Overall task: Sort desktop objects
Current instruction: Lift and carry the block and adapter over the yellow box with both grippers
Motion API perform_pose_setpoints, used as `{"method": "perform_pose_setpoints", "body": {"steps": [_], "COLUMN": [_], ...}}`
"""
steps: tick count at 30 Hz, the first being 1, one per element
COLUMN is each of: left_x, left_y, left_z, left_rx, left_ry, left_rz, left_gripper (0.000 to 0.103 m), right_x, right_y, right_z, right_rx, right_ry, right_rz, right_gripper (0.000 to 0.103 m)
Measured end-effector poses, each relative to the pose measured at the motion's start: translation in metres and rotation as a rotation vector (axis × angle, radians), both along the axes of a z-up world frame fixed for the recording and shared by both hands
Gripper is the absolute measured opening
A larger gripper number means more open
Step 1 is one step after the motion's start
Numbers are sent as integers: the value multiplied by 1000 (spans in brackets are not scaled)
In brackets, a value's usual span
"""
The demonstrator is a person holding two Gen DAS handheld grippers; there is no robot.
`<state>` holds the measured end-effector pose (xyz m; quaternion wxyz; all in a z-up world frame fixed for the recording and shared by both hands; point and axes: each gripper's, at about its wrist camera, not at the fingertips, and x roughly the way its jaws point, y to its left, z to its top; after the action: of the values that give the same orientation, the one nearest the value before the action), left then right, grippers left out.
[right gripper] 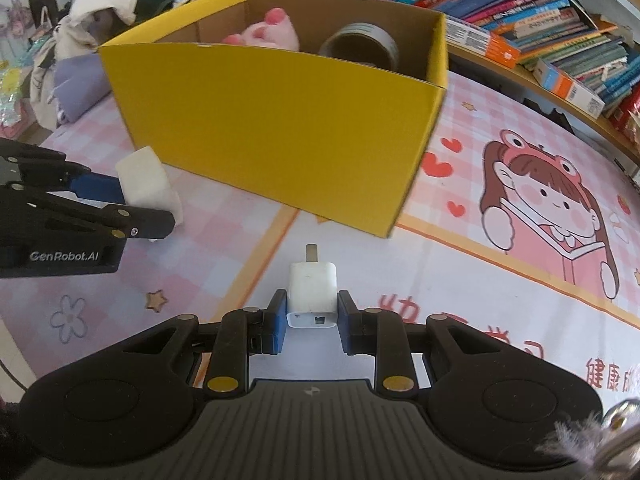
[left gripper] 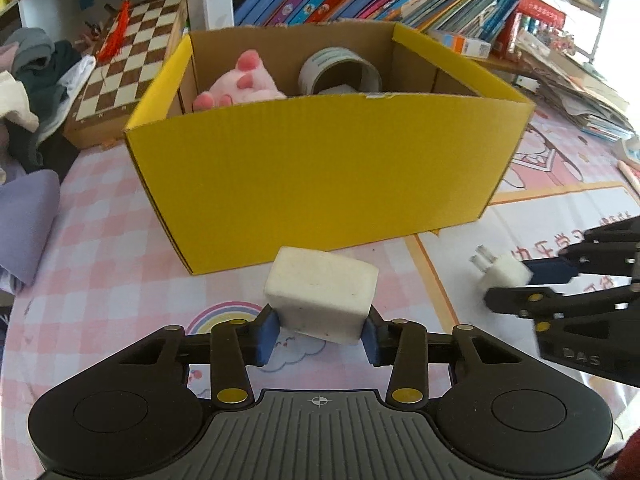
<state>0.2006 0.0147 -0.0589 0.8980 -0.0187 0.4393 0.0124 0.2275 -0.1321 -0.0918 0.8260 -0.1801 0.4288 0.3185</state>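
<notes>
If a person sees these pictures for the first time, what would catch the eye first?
Probably the yellow box at the table's middle, holding a pink plush and a tape roll. In front of it, the left gripper clamps a white block, and the right gripper clamps a white charger, prongs toward the box.

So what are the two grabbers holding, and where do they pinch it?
The left gripper pinches the white block by its two ends. The right gripper pinches the charger by its sides, prongs pointing away.
</notes>
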Motion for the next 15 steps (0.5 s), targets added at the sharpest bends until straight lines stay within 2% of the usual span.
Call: {"method": "perform_pose_setpoints", "body": {"steps": [9,15], "left_x": [-25,-39], "left_y": [-2,-8], "left_z": [22,54], "left_rx": [25,48], "left_ry": [-57,-192], "left_rz": [-40,-76], "left_gripper": [40,39], "right_x": [-11,-11], "right_y": [4,-2], "right_z": [15,40], "right_rx": [46,113], "right_ry": [-13,-60], "right_rz": [-10,-45], "right_gripper": [24,24]}}
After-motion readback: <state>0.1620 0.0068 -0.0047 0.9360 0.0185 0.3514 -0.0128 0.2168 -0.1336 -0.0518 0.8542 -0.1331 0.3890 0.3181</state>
